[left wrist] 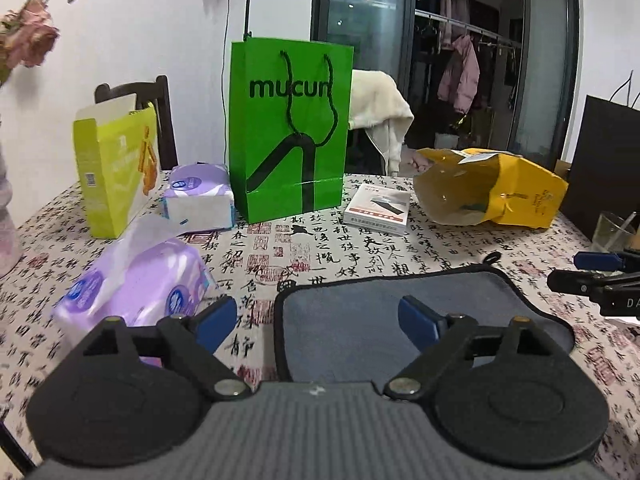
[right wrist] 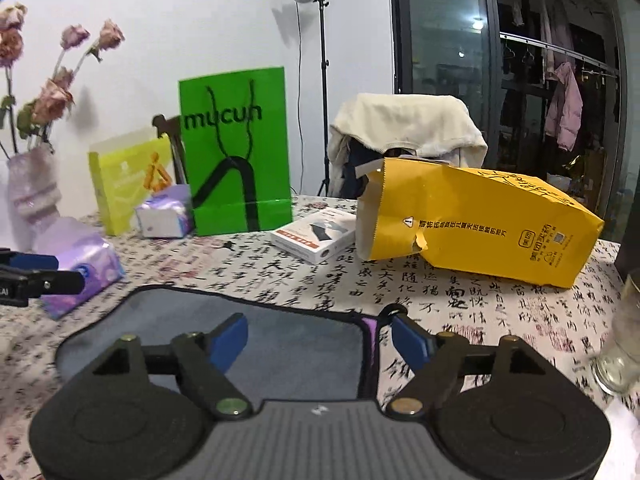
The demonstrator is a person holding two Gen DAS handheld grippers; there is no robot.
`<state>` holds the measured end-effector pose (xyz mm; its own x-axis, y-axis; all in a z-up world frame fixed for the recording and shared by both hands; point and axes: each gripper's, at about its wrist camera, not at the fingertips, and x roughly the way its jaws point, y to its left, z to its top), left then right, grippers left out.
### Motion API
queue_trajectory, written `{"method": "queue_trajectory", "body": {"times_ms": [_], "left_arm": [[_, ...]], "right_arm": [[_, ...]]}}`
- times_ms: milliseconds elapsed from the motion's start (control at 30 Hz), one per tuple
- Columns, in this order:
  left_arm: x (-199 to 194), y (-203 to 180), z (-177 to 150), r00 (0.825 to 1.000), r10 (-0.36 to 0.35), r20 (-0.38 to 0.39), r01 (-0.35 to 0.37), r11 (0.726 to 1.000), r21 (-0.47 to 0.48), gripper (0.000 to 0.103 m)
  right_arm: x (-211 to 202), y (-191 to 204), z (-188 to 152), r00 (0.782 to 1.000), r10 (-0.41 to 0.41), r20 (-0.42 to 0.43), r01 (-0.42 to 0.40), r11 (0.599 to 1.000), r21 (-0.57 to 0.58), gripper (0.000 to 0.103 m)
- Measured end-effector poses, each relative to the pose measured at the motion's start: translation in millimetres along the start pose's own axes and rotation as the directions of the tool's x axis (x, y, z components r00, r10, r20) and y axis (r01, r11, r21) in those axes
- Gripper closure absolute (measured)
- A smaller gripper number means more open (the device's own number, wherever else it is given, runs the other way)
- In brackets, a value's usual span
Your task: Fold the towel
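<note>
A small dark grey-blue towel [left wrist: 360, 320] with a black hem lies flat on the calligraphy tablecloth; it also shows in the right wrist view [right wrist: 280, 340]. My left gripper [left wrist: 318, 326] is open and empty, above the towel's near left edge, one blue pad off the cloth, the other over it. My right gripper [right wrist: 320, 340] is open and empty above the towel's near right corner, where a small hanging loop [right wrist: 394, 311] sticks out. The right gripper's fingers [left wrist: 592, 276] show at the right edge of the left wrist view.
Behind the towel stand a green paper bag [left wrist: 288, 132], a lying yellow bag [left wrist: 492, 188], a white box [left wrist: 378, 208], tissue packs [left wrist: 136, 284], a lime carton [left wrist: 116, 172]. A glass [right wrist: 624, 344] stands close on the right. A vase of dried roses [right wrist: 32, 196] is at the left.
</note>
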<state>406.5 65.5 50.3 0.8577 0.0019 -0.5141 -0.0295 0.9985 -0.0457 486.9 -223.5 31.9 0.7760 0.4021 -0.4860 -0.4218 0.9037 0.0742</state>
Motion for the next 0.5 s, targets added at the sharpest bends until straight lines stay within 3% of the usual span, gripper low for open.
{"method": "queue_trajectory", "body": {"times_ms": [500], "left_arm": [[-100.3, -8.2, -51.2, 0.998, 0.007, 0.063, -0.004, 0.999, -0.043, 0.01]], "right_arm": [[-94.4, 24.3, -45.9, 0.999, 0.016, 0.033, -0.017, 0.999, 0.052, 0.022]]}}
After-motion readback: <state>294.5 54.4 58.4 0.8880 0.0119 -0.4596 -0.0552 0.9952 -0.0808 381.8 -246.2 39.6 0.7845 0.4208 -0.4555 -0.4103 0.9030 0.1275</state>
